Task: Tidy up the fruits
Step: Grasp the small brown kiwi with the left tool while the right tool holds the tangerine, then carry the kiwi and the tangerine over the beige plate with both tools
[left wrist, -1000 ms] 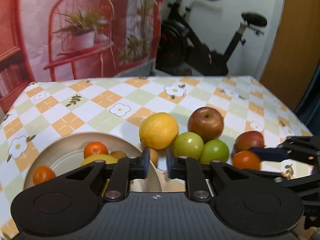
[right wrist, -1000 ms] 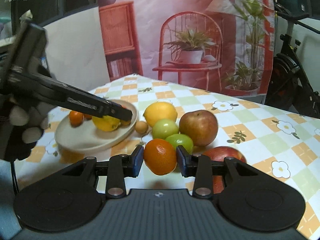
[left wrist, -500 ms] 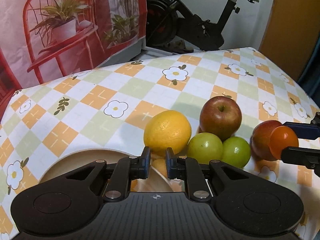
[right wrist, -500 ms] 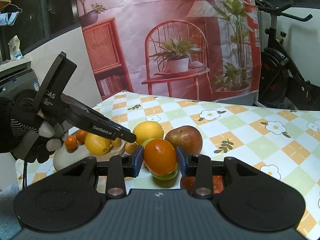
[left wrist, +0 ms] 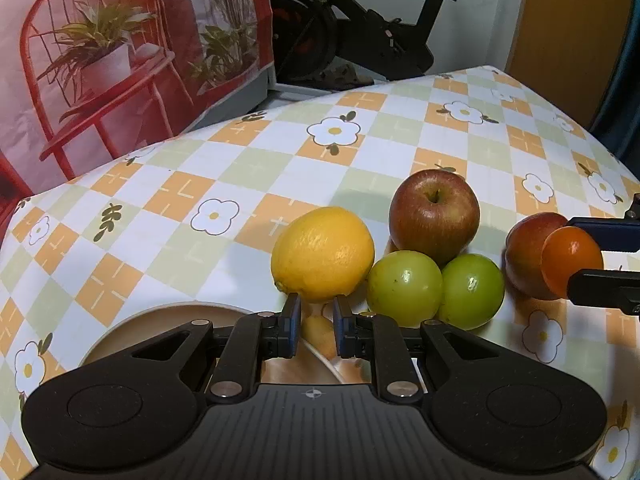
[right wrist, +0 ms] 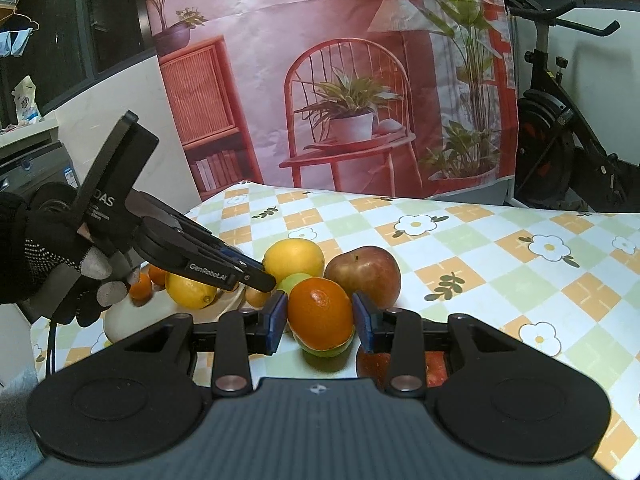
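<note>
Two blue-padded right fingers (right wrist: pixel 320 322) tight on glossy round orange (right wrist: pixel 320 313); left fingers (left wrist: pixel 316 322) together, empty.

A printed backdrop (right wrist: pixel 320 80) showing a red chair, potted plants and a lamp hangs behind the surface (right wrist: pixel 500 248), which wears a checked cloth with white flowers. A black exercise bike (right wrist: pixel 568 152) stands to the right against a white wall; an orange-brown panel (left wrist: pixel 568 32) lies beyond.
</note>
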Available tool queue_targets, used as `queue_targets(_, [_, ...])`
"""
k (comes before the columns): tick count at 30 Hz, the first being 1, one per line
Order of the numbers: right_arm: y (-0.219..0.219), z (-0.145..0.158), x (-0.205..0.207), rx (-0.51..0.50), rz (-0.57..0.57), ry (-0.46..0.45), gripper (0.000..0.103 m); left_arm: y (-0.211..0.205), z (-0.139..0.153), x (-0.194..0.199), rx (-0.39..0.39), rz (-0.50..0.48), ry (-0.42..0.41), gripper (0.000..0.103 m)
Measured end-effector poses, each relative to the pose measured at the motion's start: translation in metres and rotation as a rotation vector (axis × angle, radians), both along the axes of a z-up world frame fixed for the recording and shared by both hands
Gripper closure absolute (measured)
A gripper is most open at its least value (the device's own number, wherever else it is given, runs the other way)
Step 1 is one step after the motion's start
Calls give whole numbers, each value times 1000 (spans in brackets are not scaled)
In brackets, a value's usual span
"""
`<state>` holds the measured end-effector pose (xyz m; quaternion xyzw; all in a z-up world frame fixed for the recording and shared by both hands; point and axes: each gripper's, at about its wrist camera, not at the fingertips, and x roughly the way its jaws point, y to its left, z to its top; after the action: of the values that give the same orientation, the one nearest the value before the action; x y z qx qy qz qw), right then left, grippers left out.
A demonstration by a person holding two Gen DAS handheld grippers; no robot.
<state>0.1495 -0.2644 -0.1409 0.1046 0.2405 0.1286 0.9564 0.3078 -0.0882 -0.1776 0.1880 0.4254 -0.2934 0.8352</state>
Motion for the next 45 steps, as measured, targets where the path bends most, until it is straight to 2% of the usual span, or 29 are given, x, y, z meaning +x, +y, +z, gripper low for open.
queue_targets(12, [-3,-1,-2,16,-10,0,65,-5,-2,-10,56,-73,-29,83])
queue_targets(25, [-4,2,-2,15,-8,-2,65,9,2,-17,30,-65,-13,83])
queue_targets(30, [-4,2,-2,15,-7,-2,65,-4,-4,-23,93,-104,-43,75])
queue_targets(34, [-3,3,-2,15,-8,-4,65,-15,-14,-29,144,-142,-53,73])
queue_targets(38, [-2,3,-2,19,-12,0,65,-8,-13,-24,111,-106,-26,74])
queue_targets(42, [-2,2,-2,21,-15,4,65,-8,-12,-28,113,-104,-41,75])
queue_targets(45, [-3,3,-3,17,-17,6,65,-4,-7,-31,73,-86,-41,75])
